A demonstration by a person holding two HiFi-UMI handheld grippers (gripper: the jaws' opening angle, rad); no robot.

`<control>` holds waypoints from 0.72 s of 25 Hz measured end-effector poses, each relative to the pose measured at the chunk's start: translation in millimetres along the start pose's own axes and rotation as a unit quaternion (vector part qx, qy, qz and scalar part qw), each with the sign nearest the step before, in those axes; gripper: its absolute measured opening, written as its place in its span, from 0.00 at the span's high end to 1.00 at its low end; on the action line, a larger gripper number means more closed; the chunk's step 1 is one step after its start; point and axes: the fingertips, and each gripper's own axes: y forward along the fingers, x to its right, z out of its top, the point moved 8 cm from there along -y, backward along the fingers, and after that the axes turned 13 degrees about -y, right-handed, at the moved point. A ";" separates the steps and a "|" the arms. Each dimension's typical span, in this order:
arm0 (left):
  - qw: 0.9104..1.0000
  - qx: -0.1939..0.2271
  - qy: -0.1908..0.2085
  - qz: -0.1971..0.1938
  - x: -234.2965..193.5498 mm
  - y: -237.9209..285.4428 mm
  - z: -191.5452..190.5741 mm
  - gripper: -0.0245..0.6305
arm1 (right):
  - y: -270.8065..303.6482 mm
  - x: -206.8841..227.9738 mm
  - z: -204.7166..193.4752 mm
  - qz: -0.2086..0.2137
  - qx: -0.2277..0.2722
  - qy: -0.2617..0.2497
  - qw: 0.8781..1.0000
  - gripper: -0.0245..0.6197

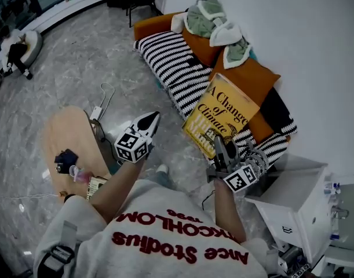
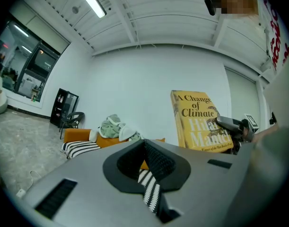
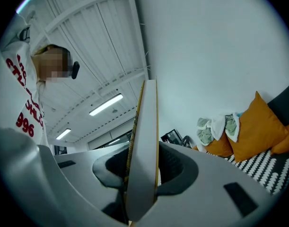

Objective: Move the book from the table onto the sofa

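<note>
Fingers of the right gripper (image 1: 221, 146) clamp the yellow book (image 1: 224, 110) by its bottom edge, upright at the near end of the sofa (image 1: 165, 57); the left gripper (image 1: 152, 120) has its fingers closed, empty. That single-edge hold may let the tall book pivot and slip to the floor (image 1: 78, 68) short of the sofa.

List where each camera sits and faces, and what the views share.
Head view: on the person's head, aimed steeply down at sofa, table, floor; shows sweatshirt, forearms, left hand-held gripper, right hand-held gripper.
Left gripper view: rides that hand-held gripper, looking level along shut jaws toward sofa and wall; sweatshirt at right.
Right gripper view: rides that hand-held gripper, looking slightly upward past the clamped book to ceiling, cushions; sweatshirt at left.
Shared: book and sofa appear in all three.
</note>
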 end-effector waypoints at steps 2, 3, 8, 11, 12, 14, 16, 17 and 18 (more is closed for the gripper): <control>1.000 0.001 -0.003 -0.004 -7.8 12.4 5.4 0.94 | 10.0 6.9 1.5 -0.005 0.003 -0.001 1.000 0.71; 1.000 0.001 -0.004 -0.007 -11.6 20.8 8.8 0.94 | 16.4 12.2 3.0 -0.008 0.004 -0.002 1.000 0.71; 1.000 -0.018 -0.002 -0.017 -22.0 85.1 36.7 0.94 | 51.5 55.6 22.0 -0.015 0.002 0.008 1.000 0.71; 0.999 -0.021 0.002 -0.027 -21.8 95.2 37.4 0.94 | 52.2 60.7 22.1 -0.020 0.004 0.003 1.000 0.71; 0.999 -0.020 0.002 -0.032 -23.7 95.1 35.5 0.94 | 50.9 60.0 20.1 -0.024 0.009 0.001 1.000 0.71; 0.999 -0.019 0.001 -0.039 -30.0 96.2 32.4 0.94 | 49.6 58.8 16.1 -0.033 0.018 -0.001 0.999 0.71; 0.999 -0.019 0.000 -0.045 -37.2 101.5 31.9 0.94 | 51.7 60.4 13.4 -0.038 0.021 -0.006 0.999 0.71; 0.999 -0.020 -0.001 -0.048 -40.1 105.2 32.2 0.94 | 52.9 62.0 12.4 -0.041 0.021 -0.008 0.999 0.71; 0.998 -0.020 -0.001 -0.051 -42.3 108.8 32.3 0.94 | 53.6 63.6 11.4 -0.045 0.022 -0.010 0.999 0.71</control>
